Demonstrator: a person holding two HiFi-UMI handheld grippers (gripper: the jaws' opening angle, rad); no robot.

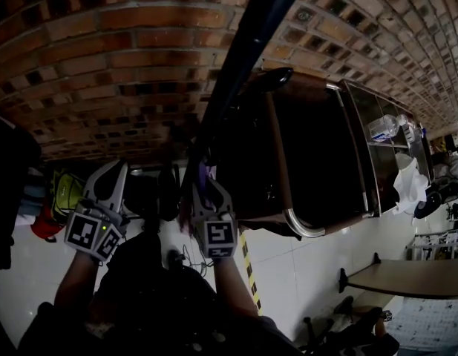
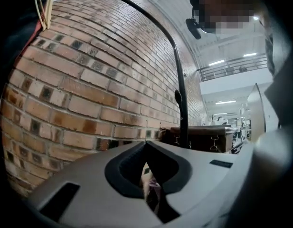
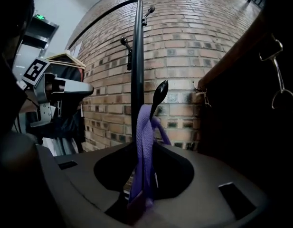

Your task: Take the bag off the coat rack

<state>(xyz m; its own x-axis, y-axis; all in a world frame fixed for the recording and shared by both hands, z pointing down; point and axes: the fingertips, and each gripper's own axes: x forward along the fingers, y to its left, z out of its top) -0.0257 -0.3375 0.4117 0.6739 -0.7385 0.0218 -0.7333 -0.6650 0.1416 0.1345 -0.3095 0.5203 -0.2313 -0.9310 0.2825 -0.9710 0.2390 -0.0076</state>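
Note:
A black coat rack pole (image 1: 247,50) slants down the middle of the head view. In the right gripper view a purple woven bag strap (image 3: 142,141) hangs over a black hook (image 3: 160,93) beside the pole (image 3: 137,56) and runs down between my jaws. My right gripper (image 3: 145,148) is shut on that strap; from above it (image 1: 203,182) sits at the pole's foot. The bag's body is lost among dark shapes there. My left gripper (image 1: 116,170) hangs to the left, apart from the rack. Its tips (image 2: 146,144) meet, gripping nothing.
A brick wall (image 1: 102,43) stands behind the rack. A dark wooden cabinet (image 1: 310,162) with metal trim is close on the right. Hung clothes and bright bags (image 1: 58,199) crowd the left. Yellow-black tape (image 1: 247,265) and a table (image 1: 407,277) are on the white floor.

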